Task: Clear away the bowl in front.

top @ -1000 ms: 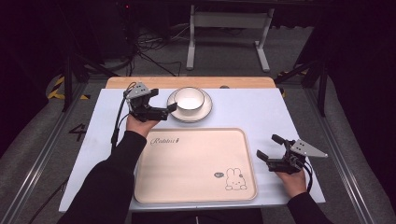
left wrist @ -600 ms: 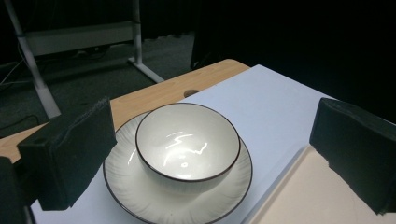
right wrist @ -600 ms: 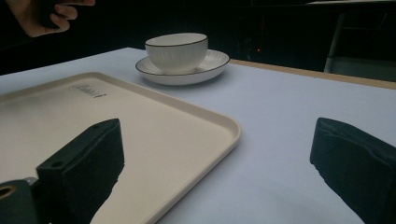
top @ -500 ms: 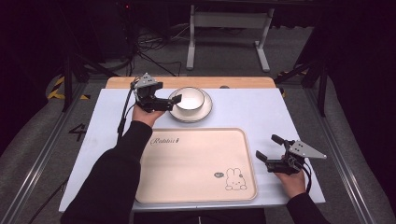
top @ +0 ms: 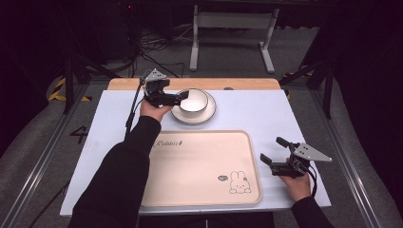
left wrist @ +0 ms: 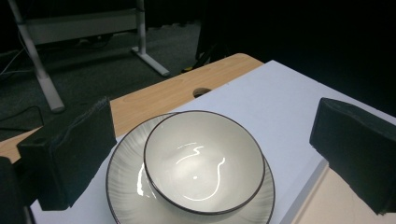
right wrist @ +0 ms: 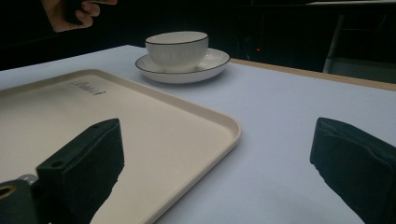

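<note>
Two pieces of crockery are what your left gripper is closing on: a white bowl with a dark rim, sitting inside a matching ribbed saucer, at about twelve o'clock on the counter. Your left fingers are spread wide and hold nothing; in the left gripper view they flank the bowl, one on each side, wider than the bowl itself, and you cannot tell from these views whether either pad touches the rim. The bowl sits a little off-centre in the saucer, towards its far edge in that view.

Your right gripper rests at about four o'clock, low over the counter, its fingers also wide and empty. In the right gripper view one finger lies over the corner of the cream tray and the other over bare counter.

That tray fills the near middle of the counter, at six o'clock from the saucer and just beside it without touching. It carries a printed rabbit near its four-o'clock corner and a line of script near its ten-o'clock corner. Nothing lies on the tray.

Beyond the white counter top, a strip of bare wood runs along the far edge, and a metal frame stands on the floor behind it. Between the left gripper and the bowl nothing stands in the way.
</note>
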